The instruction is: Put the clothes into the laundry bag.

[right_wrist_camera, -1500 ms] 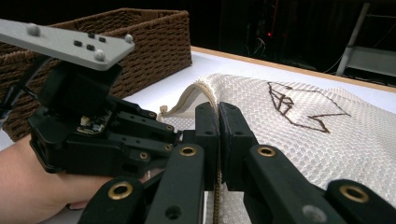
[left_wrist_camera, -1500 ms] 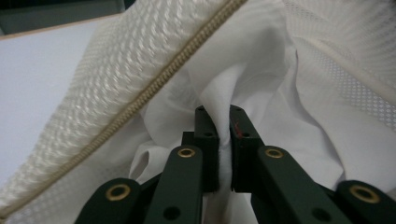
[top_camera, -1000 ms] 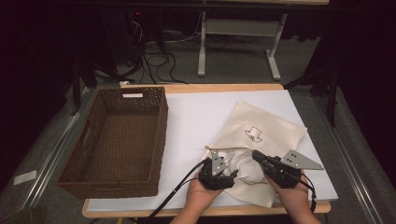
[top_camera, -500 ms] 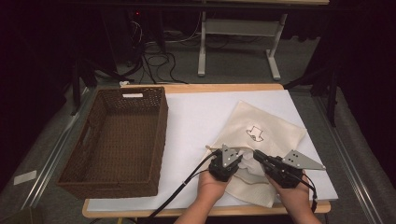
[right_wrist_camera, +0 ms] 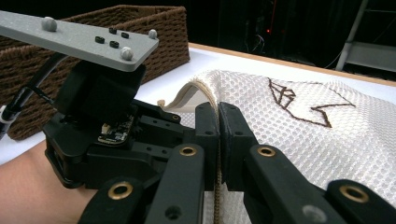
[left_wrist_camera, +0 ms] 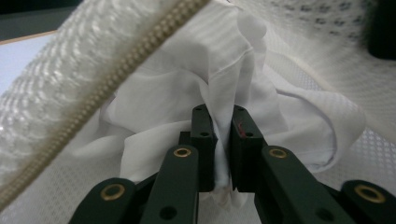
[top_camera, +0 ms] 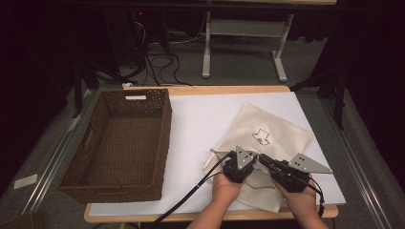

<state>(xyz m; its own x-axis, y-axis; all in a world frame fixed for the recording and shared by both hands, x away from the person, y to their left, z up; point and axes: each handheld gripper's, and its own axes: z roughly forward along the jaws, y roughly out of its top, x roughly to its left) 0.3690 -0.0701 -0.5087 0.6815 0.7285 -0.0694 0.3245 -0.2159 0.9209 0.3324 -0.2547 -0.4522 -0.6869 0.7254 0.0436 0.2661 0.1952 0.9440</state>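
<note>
Left gripper view: left gripper [left_wrist_camera: 223, 140] jaws just closing, pinching white cloth [left_wrist_camera: 187, 93] — right gripper [right_wrist_camera: 218, 140] jaws clamped on mesh bag [right_wrist_camera: 289, 135] rim.

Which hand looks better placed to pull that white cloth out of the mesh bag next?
Probably the left: its hand-held gripper is pinching the white cloth, while the right hand-held gripper clamps the mesh bag at its rim.

Lab-like recording room, white-topped wooden table [top_camera: 200, 119], tangled black cables [top_camera: 157, 57] on grey carpet, white metal desk frame [top_camera: 243, 43], dark surroundings
</note>
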